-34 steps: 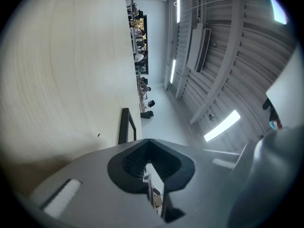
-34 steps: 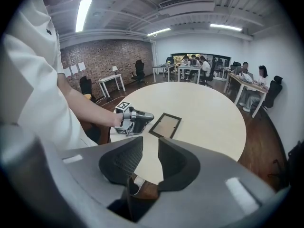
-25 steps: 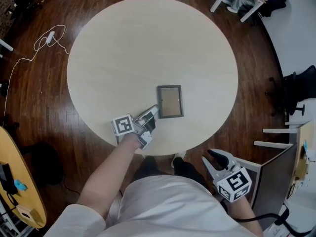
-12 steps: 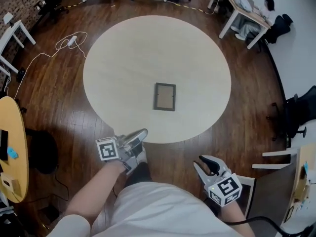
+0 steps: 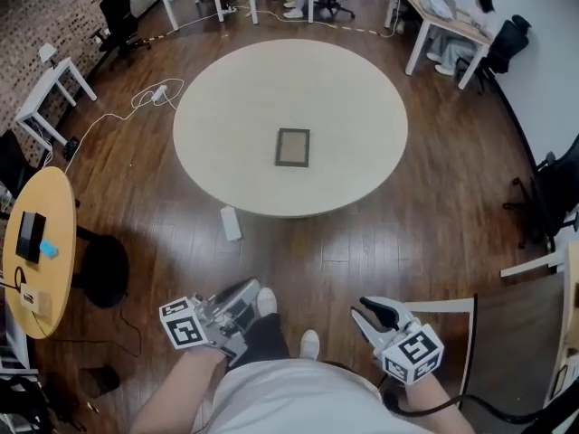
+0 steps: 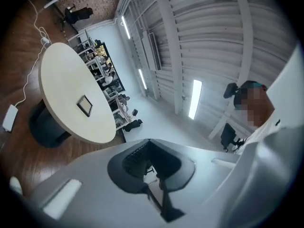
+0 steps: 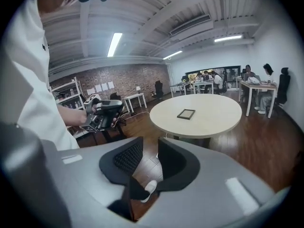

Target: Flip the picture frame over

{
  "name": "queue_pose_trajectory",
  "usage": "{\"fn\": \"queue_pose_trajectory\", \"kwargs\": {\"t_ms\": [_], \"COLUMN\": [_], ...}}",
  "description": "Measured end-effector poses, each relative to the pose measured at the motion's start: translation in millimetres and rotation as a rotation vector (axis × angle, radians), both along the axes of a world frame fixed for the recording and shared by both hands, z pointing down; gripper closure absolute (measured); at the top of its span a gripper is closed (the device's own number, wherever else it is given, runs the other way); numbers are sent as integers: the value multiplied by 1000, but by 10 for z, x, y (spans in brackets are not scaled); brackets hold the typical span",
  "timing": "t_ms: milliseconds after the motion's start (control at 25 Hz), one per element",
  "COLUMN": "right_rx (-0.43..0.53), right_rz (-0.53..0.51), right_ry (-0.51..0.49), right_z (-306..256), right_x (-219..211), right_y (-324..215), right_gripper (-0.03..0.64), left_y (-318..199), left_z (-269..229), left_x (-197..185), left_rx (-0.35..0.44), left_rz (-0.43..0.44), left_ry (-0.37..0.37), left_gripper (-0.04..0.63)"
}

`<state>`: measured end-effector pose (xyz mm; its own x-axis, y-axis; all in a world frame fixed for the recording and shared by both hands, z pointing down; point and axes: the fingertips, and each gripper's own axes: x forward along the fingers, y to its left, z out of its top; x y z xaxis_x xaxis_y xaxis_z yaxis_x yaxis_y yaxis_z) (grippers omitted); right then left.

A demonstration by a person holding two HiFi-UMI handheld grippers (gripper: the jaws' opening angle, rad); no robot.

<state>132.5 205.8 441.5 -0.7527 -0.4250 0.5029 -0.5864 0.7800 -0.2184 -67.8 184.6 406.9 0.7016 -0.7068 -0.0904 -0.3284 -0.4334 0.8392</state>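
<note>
The picture frame (image 5: 292, 147) lies flat near the middle of the round pale table (image 5: 353, 89), dark-rimmed, with nothing touching it. It also shows small in the left gripper view (image 6: 85, 105) and the right gripper view (image 7: 185, 113). Both grippers are well short of the table, close to the person's body over the wooden floor. My left gripper (image 5: 246, 289) is shut and holds nothing; its jaws (image 6: 148, 167) point level and it is rolled to the side. My right gripper (image 5: 373, 313) stands open and empty, with floor and a shoe showing between its jaws (image 7: 149, 163).
A white box (image 5: 231, 222) lies on the floor by the table's near edge. A cable (image 5: 136, 105) trails at the left. An orange round table (image 5: 41, 242) stands at far left, a white desk (image 5: 470, 307) at the right, desks and chairs at the back.
The person has stepped back from the table. The left gripper left the table's edge by the frame and both grippers came back toward the body. The frame has not moved.
</note>
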Motion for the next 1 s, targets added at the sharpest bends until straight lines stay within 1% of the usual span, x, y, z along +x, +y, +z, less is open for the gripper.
{"fn": "queue_pose_trajectory", "kwargs": {"t_ms": [80,160,280,400,520,640,760,880,1000], "right_rx": [24,38,54,72,99,126,128,137,144], "right_rz": [2,20,44,60,46,32,23,23,44], "right_ry": [-3,-8,-12,-16,-14,-6,0,10,17], "right_z": [-5,-5,-51,-164,-306,-381,-397,-429,-421], "right_x": [22,52,76,46,-156,-359,-528,-642,-727], "right_y": [129,198,270,342,463,538,655,793,889], "right_gripper": [517,515,511,511,512,513,517,517,519], "left_y": [267,453,609,685,812,901,1002,1123,1207], "left_z": [-52,-65,-132,-284,-410,-426,-418,-416,-326], "left_x": [55,149,294,382,271,99,-32,-112,-210], "left_rx": [1,4,30,66,95,106,109,119,116], "left_rz": [38,76,116,155,176,166,160,173,191], "left_ry": [-58,-94,-121,-123,-129,-112,-114,-128,-164], "left_gripper": [596,596,595,597,596,595,595,595,595]}}
